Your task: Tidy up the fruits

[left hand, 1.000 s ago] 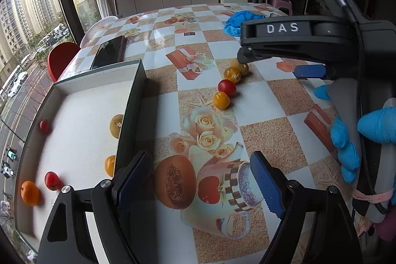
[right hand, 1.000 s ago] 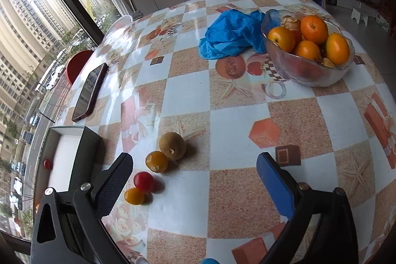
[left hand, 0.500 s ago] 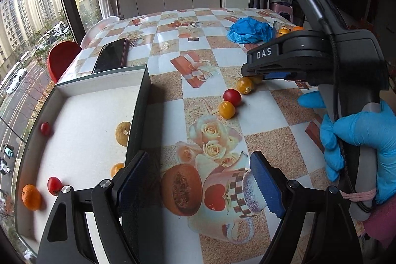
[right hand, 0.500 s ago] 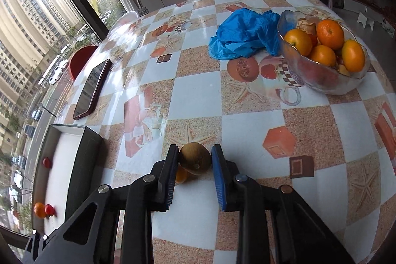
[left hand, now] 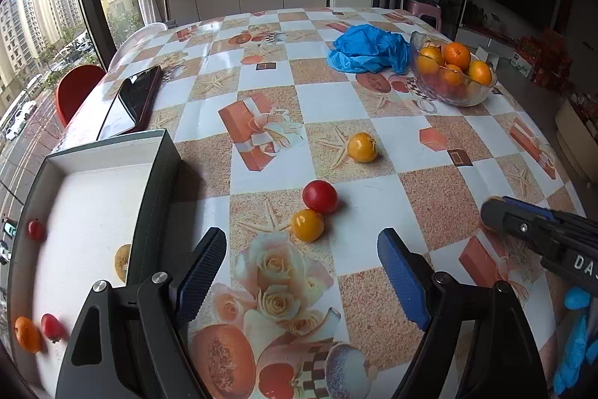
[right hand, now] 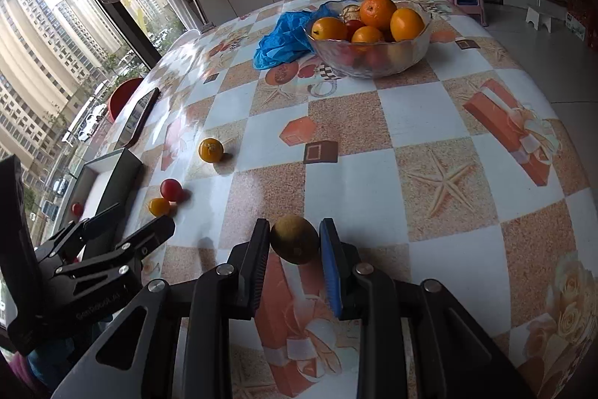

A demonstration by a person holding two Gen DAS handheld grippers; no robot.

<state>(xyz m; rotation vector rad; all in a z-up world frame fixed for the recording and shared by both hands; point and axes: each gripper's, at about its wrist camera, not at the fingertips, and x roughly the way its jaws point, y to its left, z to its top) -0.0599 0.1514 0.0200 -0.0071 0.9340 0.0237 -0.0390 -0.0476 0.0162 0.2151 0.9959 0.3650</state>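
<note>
My right gripper [right hand: 294, 241] is shut on a brown kiwi [right hand: 294, 239] and holds it above the table; it also shows at the right edge of the left wrist view [left hand: 497, 214]. My left gripper [left hand: 301, 264] is open and empty, just short of a small yellow tomato [left hand: 307, 225] that touches a red tomato [left hand: 320, 196]. A larger yellow tomato [left hand: 361, 147] lies farther off. The white tray [left hand: 157, 182] at the left holds several small fruits.
A glass bowl [right hand: 418, 53] of oranges stands at the far right of the table, with a crumpled blue bag [right hand: 282, 40] beside it. A phone [left hand: 132, 101] lies beyond the tray. A red chair [left hand: 76, 86] stands past the table's left edge.
My right gripper closed on the kiwi, lifted it and pulled back to the right, away from the row of tomatoes. My left gripper stayed open and moved a little forward.
</note>
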